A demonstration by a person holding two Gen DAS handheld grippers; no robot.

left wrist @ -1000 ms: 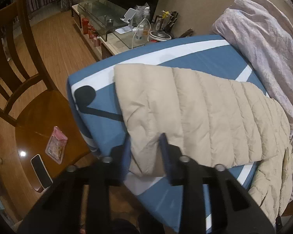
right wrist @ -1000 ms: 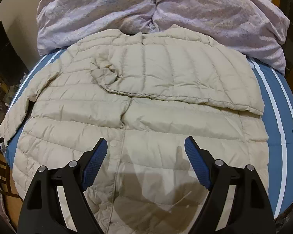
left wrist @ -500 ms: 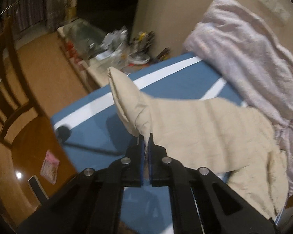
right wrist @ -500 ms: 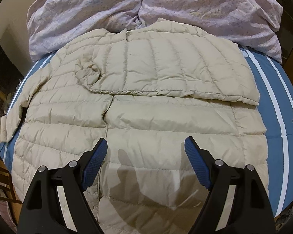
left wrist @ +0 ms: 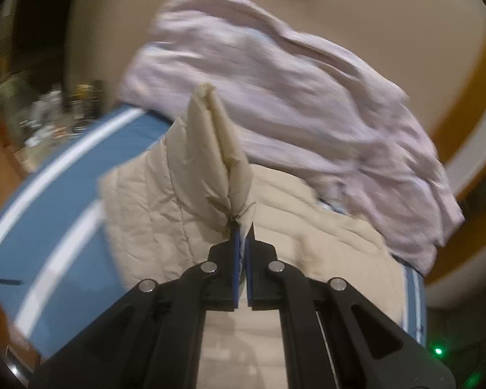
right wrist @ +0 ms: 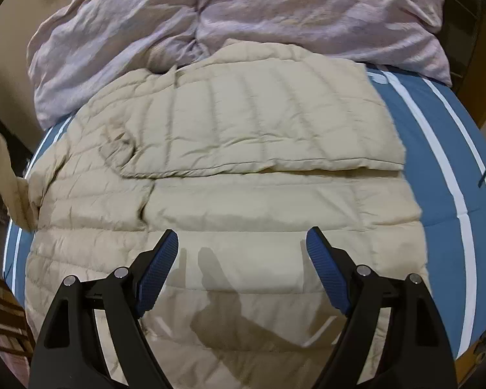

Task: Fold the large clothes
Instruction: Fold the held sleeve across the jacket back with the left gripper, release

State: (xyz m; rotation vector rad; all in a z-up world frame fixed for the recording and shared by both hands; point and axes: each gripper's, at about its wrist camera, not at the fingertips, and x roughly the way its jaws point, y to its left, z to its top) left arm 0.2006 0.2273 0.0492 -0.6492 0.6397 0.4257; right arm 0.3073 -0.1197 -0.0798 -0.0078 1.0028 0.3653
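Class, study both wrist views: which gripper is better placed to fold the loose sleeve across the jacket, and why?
The left gripper: it is shut on the raised sleeve, lifted above the beige jacket. The right gripper hangs open over the jacket's lower front, holding nothing.

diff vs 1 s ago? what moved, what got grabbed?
Left tongs closed on the left sleeve of the beige jacket, lifted it off the blue bedsheet and swung it in over the jacket body. Right tongs stayed open above the hem, holding nothing; the other sleeve stayed folded across.
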